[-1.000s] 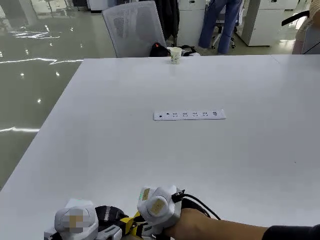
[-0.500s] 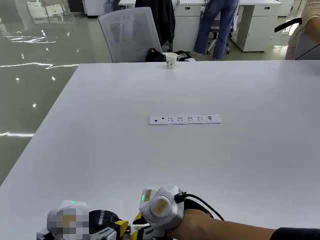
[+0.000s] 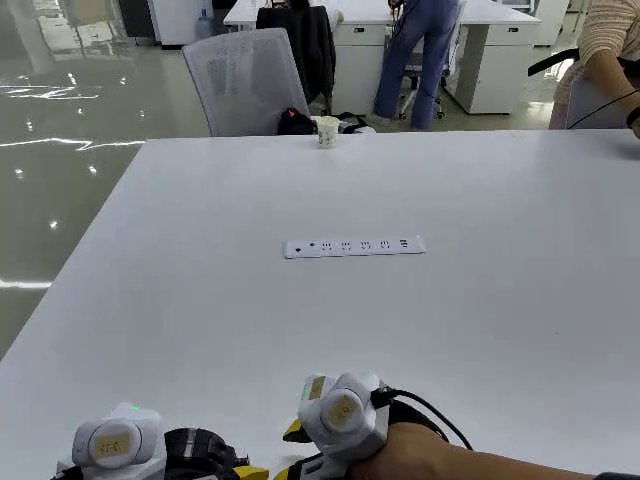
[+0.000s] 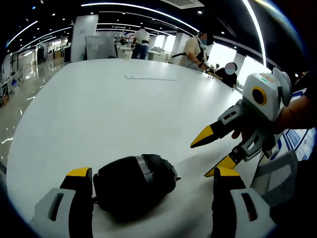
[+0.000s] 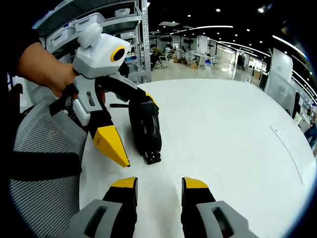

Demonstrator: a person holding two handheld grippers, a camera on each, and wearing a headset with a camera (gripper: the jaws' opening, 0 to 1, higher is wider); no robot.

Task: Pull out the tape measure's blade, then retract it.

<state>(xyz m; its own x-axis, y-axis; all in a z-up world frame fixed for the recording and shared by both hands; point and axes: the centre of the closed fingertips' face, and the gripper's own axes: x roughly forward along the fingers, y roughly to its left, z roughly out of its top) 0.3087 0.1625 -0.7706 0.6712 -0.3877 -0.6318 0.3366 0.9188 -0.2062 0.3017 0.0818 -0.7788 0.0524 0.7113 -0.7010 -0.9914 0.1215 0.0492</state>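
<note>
The tape measure point(image 4: 134, 184) lies between the left tool's point(image 4: 152, 172) spread jaws, the right tool point(image 5: 159, 183) gaping just beside.

My left tongs point(image 4: 152, 174) sit low, with the two yellow-tipped jaws spread wide apart. My left hand point(image 5: 42, 64) grips their body from behind, and in the right gripper view they slant downward with one yellow jaw pointing down and forward. My right tongs point(image 4: 209, 156) come in from the right of the left gripper view, aimed across toward the left pair. Their jaws are parted, one yellow tip above the other, with a narrower gap than the left pair's. My right hand point(image 4: 292, 116) wraps the grip behind them. In the head view my bare forearm point(image 3: 500, 467) runs off to the lower right. The two pairs are near each other, tips apart.
</note>
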